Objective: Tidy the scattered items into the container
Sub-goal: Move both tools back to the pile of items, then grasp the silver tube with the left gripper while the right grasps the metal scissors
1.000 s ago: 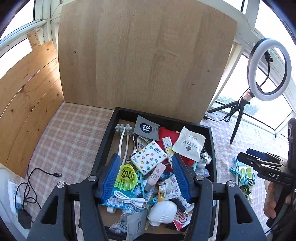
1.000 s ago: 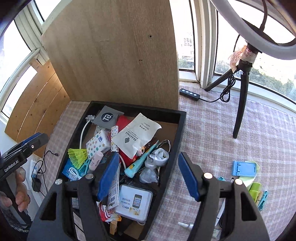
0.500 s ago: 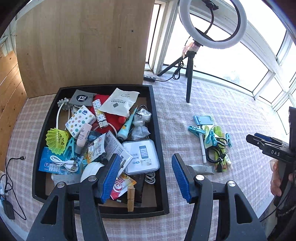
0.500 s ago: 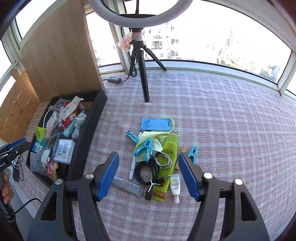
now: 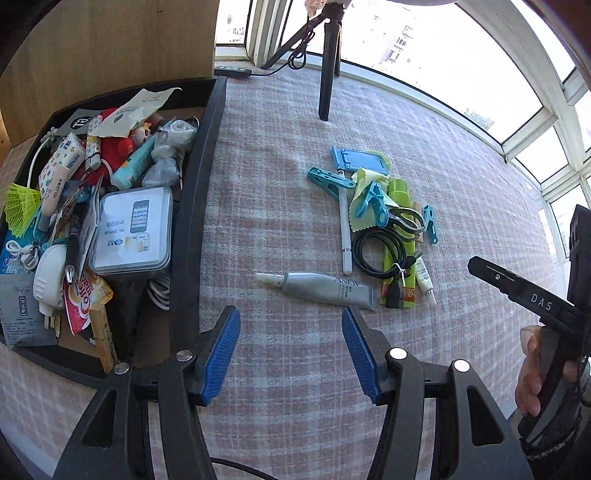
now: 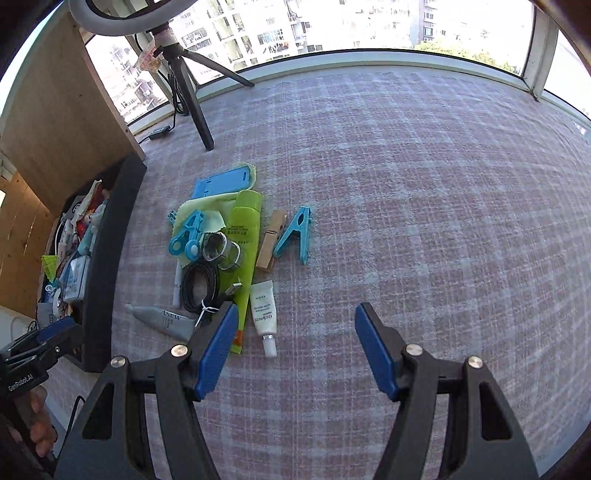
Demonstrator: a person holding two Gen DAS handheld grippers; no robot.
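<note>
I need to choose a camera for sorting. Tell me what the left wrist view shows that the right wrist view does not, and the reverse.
Only the left wrist view: the black tray's full contents, such as the clear phone-picture box and white charger.

Only the right wrist view: the wooden clothespin beside the green tube, and the ring light's rim.

Both: the silver ANEW tube, black cable coil, blue phone stand.

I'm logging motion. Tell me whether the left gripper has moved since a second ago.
Yes. The left gripper has swung right, off the black tray and onto the cloth facing the silver tube.
</note>
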